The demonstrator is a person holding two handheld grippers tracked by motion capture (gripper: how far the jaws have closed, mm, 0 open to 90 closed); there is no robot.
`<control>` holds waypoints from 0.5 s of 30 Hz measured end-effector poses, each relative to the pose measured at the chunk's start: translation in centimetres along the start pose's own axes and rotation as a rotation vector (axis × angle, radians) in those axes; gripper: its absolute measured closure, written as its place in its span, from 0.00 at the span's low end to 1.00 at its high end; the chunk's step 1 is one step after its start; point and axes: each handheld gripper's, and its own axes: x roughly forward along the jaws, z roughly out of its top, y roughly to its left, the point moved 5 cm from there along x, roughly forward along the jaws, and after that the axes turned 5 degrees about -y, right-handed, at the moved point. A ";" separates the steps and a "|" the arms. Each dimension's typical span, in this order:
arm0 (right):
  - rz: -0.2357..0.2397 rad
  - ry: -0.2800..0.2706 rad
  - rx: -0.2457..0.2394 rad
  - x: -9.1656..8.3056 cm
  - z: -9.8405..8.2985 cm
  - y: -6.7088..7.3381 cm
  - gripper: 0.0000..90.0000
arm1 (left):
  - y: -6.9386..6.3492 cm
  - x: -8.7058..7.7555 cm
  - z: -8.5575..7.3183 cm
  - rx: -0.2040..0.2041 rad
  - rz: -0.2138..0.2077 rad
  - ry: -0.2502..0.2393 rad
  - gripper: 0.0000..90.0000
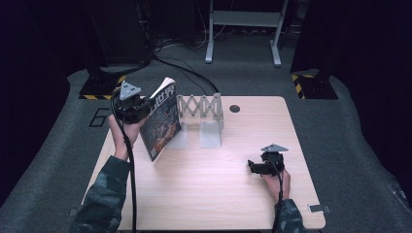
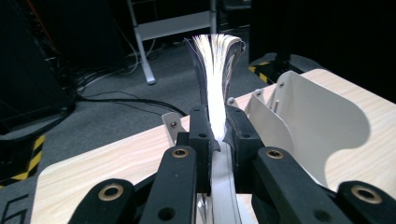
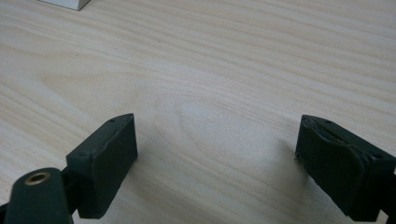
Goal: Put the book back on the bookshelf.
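Left gripper (image 1: 138, 108) clamped on the book (image 1: 162, 119), holding it tilted above the table's (image 1: 233, 194) left edge, just beside the grey expanding rack (image 1: 201, 108). Right gripper (image 3: 217, 154) jaws wide apart, nothing between them, low over bare wood near the right side.

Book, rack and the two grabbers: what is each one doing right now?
book: held up, tilted, pages fanned at the top
left gripper: shut on the book's edge
right gripper: open, nothing between its jaws, low over the table
rack: stretched open on the table, slots empty
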 end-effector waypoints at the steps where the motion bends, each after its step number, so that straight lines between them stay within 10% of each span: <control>1: -0.001 0.001 0.003 0.0 0.0 0.0 0.14 | 0.0 0.2 0.0 -0.008 0.003 -0.004 0.92; 15: -0.004 -0.002 0.003 0.0 0.0 0.0 0.14 | 0.3 2.1 -0.5 -0.063 0.061 -0.042 0.92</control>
